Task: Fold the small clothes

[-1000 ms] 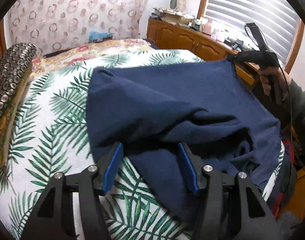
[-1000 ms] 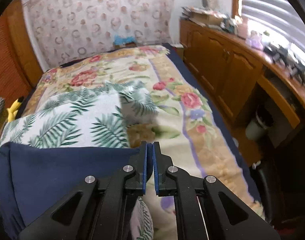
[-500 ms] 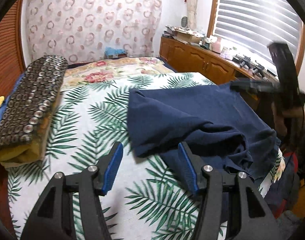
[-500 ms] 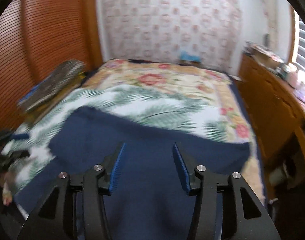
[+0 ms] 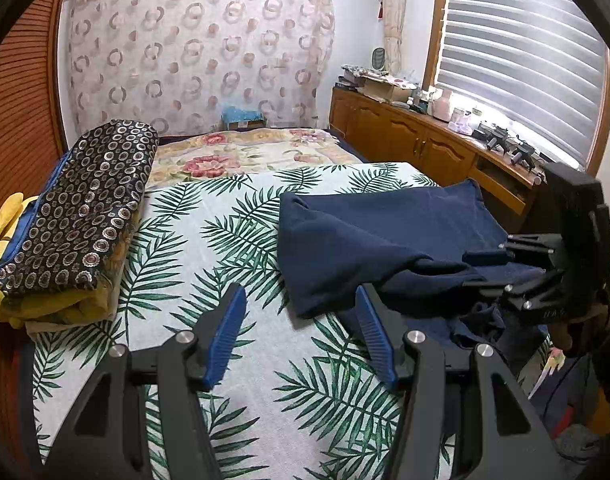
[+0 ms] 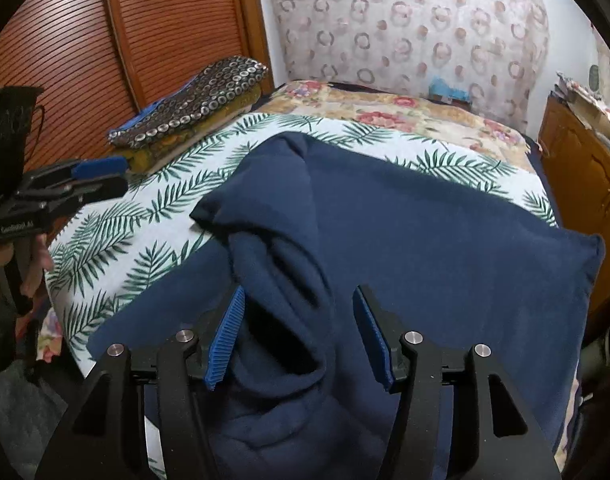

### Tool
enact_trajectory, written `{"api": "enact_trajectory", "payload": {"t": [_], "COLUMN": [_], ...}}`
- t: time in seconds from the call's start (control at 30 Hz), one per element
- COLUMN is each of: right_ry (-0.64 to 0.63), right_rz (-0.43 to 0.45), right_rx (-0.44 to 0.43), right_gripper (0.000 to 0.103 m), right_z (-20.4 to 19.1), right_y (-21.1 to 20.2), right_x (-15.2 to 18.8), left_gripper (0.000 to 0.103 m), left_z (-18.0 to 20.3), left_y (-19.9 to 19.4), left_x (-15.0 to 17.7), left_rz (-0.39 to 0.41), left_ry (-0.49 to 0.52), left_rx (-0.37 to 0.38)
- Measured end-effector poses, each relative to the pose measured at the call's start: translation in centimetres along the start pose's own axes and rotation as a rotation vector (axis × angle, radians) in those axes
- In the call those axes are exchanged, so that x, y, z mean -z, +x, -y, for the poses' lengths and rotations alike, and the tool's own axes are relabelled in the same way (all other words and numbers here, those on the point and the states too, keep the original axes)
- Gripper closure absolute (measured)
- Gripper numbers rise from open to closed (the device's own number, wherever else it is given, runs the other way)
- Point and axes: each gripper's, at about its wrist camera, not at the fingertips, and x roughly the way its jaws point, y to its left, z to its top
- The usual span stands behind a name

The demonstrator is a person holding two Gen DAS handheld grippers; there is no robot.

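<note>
Navy garment [image 6: 405, 248]: soft, limp, light; pinch its far hem corner. Left tongs [image 5: 301, 336] released; right tongs [image 6: 299, 332] opening, gripping nothing.

The left wrist camera looks forward and down along its jaws at the palm-leaf printed bedspread [image 5: 241, 240], with the navy blue fabric garment [image 5: 369, 236] ahead and right of them. The right wrist camera sits close above that garment [image 6: 445, 240], facing the far curtain. Both views share the garment, bedspread and folded black circle-patterned cloth [image 5: 81, 216].
</note>
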Motion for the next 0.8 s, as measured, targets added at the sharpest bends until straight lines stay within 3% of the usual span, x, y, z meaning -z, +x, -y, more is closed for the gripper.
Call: {"api": "enact_trajectory", "payload": {"t": [0.27,0.33,0.4,0.43,0.8], "right_ry": [0.034,0.022,-0.005,-0.021,-0.027], "right_rz": [-0.06,-0.055,-0.04,-0.032,0.151], "right_rx": [0.015,0.001,-0.018,-0.022,-0.004], "right_gripper": [0.046,0.064,0.095,0.099,0.101], "right_z": [0.6,0.2,-0.4,-0.7,-0.7], "right_y": [1.4,1.4,1.2,0.9,-8.1], "right_x": [1.7,1.8,1.7,1.7,0.0], "left_gripper": [0.047,0.047,0.047,0.047,0.047], "left_z": [0.5,0.5,0.5,0.4,0.9], "left_y": [0.2,0.3,0.3,0.3,0.0], "left_x": [0.4,0.5,0.5,0.5,0.3], "left_rz": [-0.008,-0.009,-0.011,-0.011,0.006], "left_ry": [-0.002,-0.004,-0.008,-0.009,0.001], "left_rx": [0.004,0.006,0.006,0.007,0.018]}}
